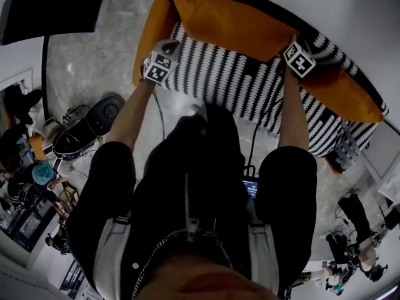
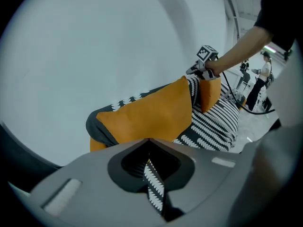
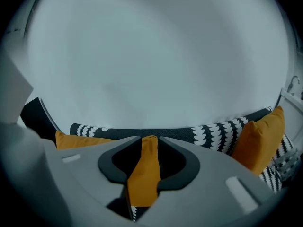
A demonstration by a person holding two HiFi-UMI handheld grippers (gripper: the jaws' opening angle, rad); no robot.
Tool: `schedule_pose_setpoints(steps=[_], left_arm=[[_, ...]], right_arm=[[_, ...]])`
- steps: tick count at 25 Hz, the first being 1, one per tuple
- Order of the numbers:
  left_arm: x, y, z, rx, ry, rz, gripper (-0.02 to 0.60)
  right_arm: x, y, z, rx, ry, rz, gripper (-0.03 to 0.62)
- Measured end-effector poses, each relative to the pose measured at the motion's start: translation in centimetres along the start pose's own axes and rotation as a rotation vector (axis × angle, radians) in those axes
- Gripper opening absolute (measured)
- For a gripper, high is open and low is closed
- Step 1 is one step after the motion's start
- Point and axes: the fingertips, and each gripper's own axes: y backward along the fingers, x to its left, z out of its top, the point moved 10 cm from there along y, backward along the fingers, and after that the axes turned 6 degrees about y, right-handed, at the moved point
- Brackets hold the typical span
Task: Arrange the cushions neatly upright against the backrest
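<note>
A sofa in black-and-white patterned fabric carries orange cushions. One long cushion lies along the backrest, another sits at the right end, and a third is at the left end. My left gripper is at the seat's left edge, shut on a fold of the patterned fabric; I cannot tell whether that is a cushion or the cover. My right gripper is by the backrest, shut on orange cushion fabric. The left gripper view shows the long orange cushion leaning, with the right gripper beyond it.
Grey marbled floor surrounds the sofa. A round black device and cables lie at the left, and a black panel is at the top left. Stands and gear are at the lower right. A white wall rises behind the sofa.
</note>
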Motion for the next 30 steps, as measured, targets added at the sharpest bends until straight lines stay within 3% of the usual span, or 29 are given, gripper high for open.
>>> schedule_pose_setpoints(steps=[5, 10, 15, 18, 22, 30], left_arm=[[-2.2, 3.6, -0.6, -0.11, 0.07, -0.005, 0.011], [-7.7, 8.8, -0.2, -0.301, 0.091, -0.07, 0.011], [-15.7, 14.3, -1.6, -0.427, 0.053, -0.132, 0.011], [-20.5, 17.5, -3.4, -0.468, 0.052, -0.17, 0.011], [-26.3, 20.3, -5.5, -0.502, 0.034, -0.201, 0.011], [-35.1, 25.0, -6.8, -0.539, 0.105, -0.135, 0.011]], right_arm=[[2.2, 7.5, -2.8, -0.079, 0.146, -0.047, 0.003], [4.2, 18.3, -7.7, -0.17, 0.257, -0.091, 0.003], [4.2, 29.1, -14.5, -0.196, 0.24, -0.091, 0.002], [3.9, 35.1, -17.8, -0.194, 0.211, -0.09, 0.003], [3.3, 40.7, -20.3, -0.21, 0.289, -0.072, 0.002], [0.3, 50.0, -21.5, -0.305, 0.289, 0.017, 0.002]])
